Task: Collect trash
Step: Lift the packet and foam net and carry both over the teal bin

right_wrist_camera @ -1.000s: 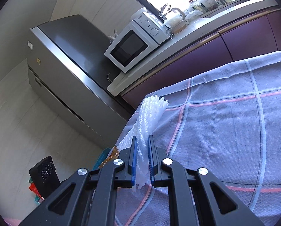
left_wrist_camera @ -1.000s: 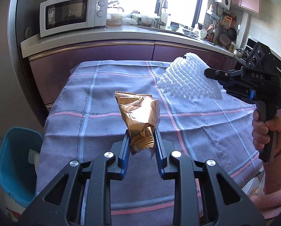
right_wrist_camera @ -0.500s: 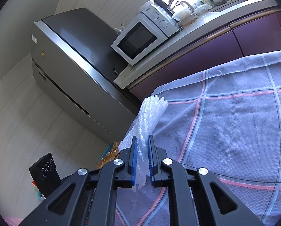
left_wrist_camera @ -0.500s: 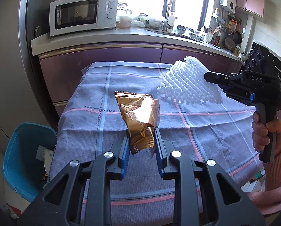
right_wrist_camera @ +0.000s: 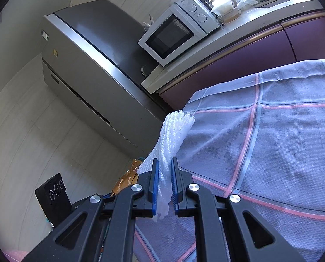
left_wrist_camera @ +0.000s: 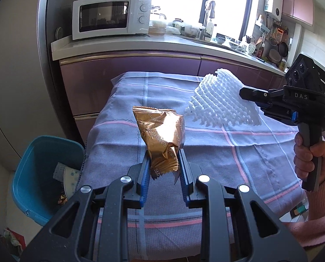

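Note:
A crumpled gold foil wrapper (left_wrist_camera: pixel 162 135) stands up between the blue pads of my left gripper (left_wrist_camera: pixel 163 170), which is shut on its lower end above the checked tablecloth (left_wrist_camera: pixel 206 152). My right gripper (right_wrist_camera: pixel 163 174) is shut on a white foam net sleeve (right_wrist_camera: pixel 173 131). In the left wrist view the white foam net (left_wrist_camera: pixel 221 100) hangs from that right gripper (left_wrist_camera: pixel 252 96), held by a hand in a pink sleeve (left_wrist_camera: pixel 313 163). A blue bin (left_wrist_camera: pixel 38 174) with some trash inside stands on the floor left of the table.
A counter (left_wrist_camera: pixel 140 43) with a white microwave (left_wrist_camera: pixel 110 19) runs behind the table. A grey fridge (right_wrist_camera: pixel 92 65) stands at the left. Purple cabinet fronts (left_wrist_camera: pixel 129 76) face the table's far edge. The left gripper's camera body (right_wrist_camera: pixel 53 194) shows low in the right wrist view.
Both views have shifted leftward across the table. The blue bin shows more fully at the left. Both grips are unchanged.

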`<state>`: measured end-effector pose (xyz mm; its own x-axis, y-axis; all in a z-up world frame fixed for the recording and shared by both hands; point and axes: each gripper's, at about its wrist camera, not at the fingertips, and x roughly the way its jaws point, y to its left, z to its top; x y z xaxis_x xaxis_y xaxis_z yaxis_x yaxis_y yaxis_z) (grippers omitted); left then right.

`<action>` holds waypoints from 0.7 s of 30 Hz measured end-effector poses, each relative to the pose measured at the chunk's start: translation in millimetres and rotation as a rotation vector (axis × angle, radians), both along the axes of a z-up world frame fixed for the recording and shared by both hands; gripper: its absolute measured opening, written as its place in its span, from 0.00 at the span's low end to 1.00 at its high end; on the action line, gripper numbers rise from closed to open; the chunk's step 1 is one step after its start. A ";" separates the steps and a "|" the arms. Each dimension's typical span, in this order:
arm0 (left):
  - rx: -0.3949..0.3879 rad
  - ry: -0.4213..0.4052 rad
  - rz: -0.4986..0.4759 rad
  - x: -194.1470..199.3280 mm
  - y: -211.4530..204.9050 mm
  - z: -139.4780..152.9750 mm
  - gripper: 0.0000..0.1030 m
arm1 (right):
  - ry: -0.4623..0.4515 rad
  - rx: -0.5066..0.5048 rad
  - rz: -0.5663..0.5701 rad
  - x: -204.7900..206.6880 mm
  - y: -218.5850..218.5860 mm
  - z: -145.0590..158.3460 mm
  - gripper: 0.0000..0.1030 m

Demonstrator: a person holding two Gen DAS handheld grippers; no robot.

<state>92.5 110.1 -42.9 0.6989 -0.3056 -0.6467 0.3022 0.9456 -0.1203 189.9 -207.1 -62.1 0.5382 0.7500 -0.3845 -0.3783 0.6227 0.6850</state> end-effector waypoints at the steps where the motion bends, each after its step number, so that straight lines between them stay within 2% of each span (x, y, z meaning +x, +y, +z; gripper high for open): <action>1: -0.002 -0.001 0.006 -0.4 3.1 0.4 0.24 | 0.000 -0.001 0.004 0.5 2.3 -0.1 0.10; 21: -0.010 -0.024 0.114 -11.9 51.0 9.0 0.24 | 0.000 -0.013 0.092 9.4 42.4 -2.9 0.10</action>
